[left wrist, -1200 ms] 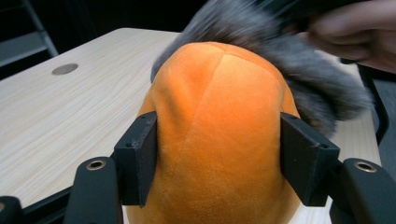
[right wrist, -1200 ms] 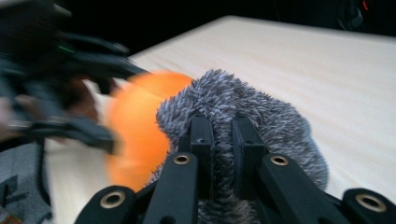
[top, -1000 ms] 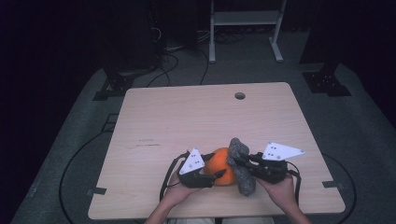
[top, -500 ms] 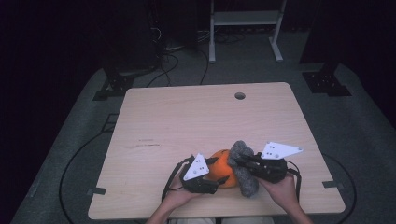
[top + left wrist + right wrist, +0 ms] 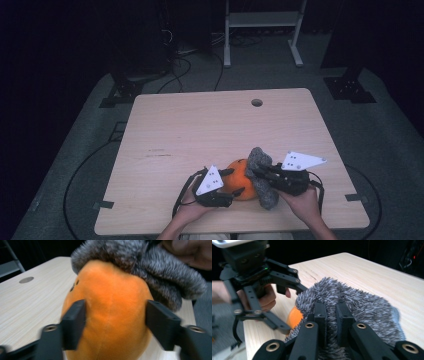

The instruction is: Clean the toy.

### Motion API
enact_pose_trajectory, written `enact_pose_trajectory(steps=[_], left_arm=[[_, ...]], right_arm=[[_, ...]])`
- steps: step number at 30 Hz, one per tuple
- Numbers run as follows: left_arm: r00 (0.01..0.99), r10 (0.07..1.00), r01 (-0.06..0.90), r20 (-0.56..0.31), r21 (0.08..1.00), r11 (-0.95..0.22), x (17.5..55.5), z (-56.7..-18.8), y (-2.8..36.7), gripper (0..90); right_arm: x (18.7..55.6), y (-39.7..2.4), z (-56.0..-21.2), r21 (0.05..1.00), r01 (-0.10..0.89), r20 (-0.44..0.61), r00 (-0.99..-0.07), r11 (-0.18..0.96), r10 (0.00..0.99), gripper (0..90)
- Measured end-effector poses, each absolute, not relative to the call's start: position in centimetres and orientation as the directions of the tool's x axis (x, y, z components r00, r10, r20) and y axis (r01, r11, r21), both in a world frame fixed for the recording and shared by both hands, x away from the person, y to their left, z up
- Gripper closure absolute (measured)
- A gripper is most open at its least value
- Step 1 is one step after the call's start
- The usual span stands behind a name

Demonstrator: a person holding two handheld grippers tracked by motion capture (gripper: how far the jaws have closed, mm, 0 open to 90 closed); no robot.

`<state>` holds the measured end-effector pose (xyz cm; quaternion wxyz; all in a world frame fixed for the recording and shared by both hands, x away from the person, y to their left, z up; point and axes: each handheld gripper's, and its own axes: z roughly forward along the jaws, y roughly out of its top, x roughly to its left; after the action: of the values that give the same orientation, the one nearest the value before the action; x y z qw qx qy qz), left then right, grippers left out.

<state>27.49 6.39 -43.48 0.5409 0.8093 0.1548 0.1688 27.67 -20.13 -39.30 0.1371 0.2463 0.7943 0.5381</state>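
While two grippers work, one orange plush ball [image 5: 239, 179] and one grey furry cover [image 5: 262, 176] touch.

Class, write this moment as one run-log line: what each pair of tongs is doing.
left tongs: astride orange plush ball, just been opening | right tongs: shut on grey furry cloth | cloth lies against ball

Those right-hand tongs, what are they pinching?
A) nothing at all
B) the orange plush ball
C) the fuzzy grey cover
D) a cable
C: in the right gripper view the right tongs stand nearly shut with the fuzzy grey cover bunched between them, while the orange plush ball sits between the left tongs.
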Motion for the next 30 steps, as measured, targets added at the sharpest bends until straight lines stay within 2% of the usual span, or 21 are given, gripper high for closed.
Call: enact_pose_trajectory(steps=[2,3,4,5,8,10,12,13,17,19,20,21,23,26,27,29,30], left_arm=[[0.880,0.463,0.103,0.105,0.909,-0.403,27.9,-43.6,5.9,16.9],[0.889,0.447,0.102,0.102,0.907,-0.410,27.9,-43.9,5.8,20.5],[0.889,0.447,0.102,0.102,0.907,-0.410,27.9,-43.9,5.8,27.7],[0.889,0.425,0.046,0.169,0.891,-0.451,27.4,-44.0,5.6,31.9],[0.895,0.415,0.042,0.165,0.894,-0.445,27.3,-44.1,5.8,40.0],[0.902,0.410,0.057,0.138,0.901,-0.429,27.5,-44.1,6.2,40.9],[0.897,0.424,0.071,0.126,0.906,-0.418,27.6,-44.1,6.5,40.9],[0.890,0.447,0.100,0.095,0.913,-0.395,27.9,-44.2,6.9,40.0],[0.879,0.476,0.152,0.038,0.922,-0.355,28.5,-44.2,7.1,38.6],[0.876,0.482,0.172,0.015,0.923,-0.343,28.6,-44.2,7.1,38.7],[0.876,0.482,0.172,0.015,0.923,-0.343,28.6,-44.2,7.1,38.9],[0.881,0.472,0.166,0.019,0.923,-0.348,28.5,-44.3,7.0,39.4],[0.886,0.454,0.110,0.094,0.909,-0.402,27.8,-44.2,6.6,40.4],[0.884,0.457,0.107,0.099,0.909,-0.403,27.7,-44.1,6.5,40.3],[0.882,0.463,0.116,0.085,0.914,-0.389,27.9,-44.1,6.6,38.9],[0.880,0.475,0.167,0.008,0.931,-0.325,28.3,-44.0,6.7,28.5],[0.880,0.475,0.167,0.008,0.931,-0.325,28.3,-44.0,6.7,23.2]], right_arm=[[27.7,-20.3,-39.5,0.924,0.255,0.068,-0.842,0.285,0.535,80.8],[27.5,-20.1,-39.4,0.922,0.248,0.062,-0.854,0.297,0.517,80.7],[27.5,-20.1,-39.4,0.922,0.248,0.062,-0.854,0.297,0.517,80.7],[26.7,-19.2,-39.2,0.918,0.208,0.016,-0.871,0.339,0.491,80.7],[26.6,-18.7,-39.1,0.911,0.188,-0.018,-0.871,0.367,0.490,80.9],[27.8,-19.8,-39.0,0.920,0.230,0.019,-0.835,0.318,0.550,81.0],[28.1,-20.2,-39.1,0.918,0.239,0.018,-0.821,0.315,0.571,81.0],[28.8,-21.5,-39.6,0.909,0.279,0.034,-0.791,0.311,0.611,80.9],[28.4,-22.0,-40.3,0.906,0.293,0.062,-0.806,0.306,0.588,80.9],[27.5,-20.8,-40.0,0.910,0.251,0.034,-0.837,0.329,0.546,81.0],[27.5,-20.8,-40.0,0.910,0.251,0.034,-0.837,0.329,0.546,81.0],[27.1,-19.8,-39.5,0.915,0.210,0.004,-0.858,0.343,0.514,81.0],[26.8,-19.1,-39.2,0.918,0.187,-0.018,-0.862,0.351,0.506,81.0],[27.5,-19.6,-39.1,0.917,0.213,-0.006,-0.839,0.338,0.544,81.0],[27.9,-20.1,-39.3,0.919,0.230,0.012,-0.827,0.319,0.563,81.0],[28.2,-21.1,-39.7,0.916,0.269,0.051,-0.812,0.296,0.581,81.0],[28.2,-21.4,-39.8,0.917,0.276,0.057,-0.806,0.289,0.589,81.0]])
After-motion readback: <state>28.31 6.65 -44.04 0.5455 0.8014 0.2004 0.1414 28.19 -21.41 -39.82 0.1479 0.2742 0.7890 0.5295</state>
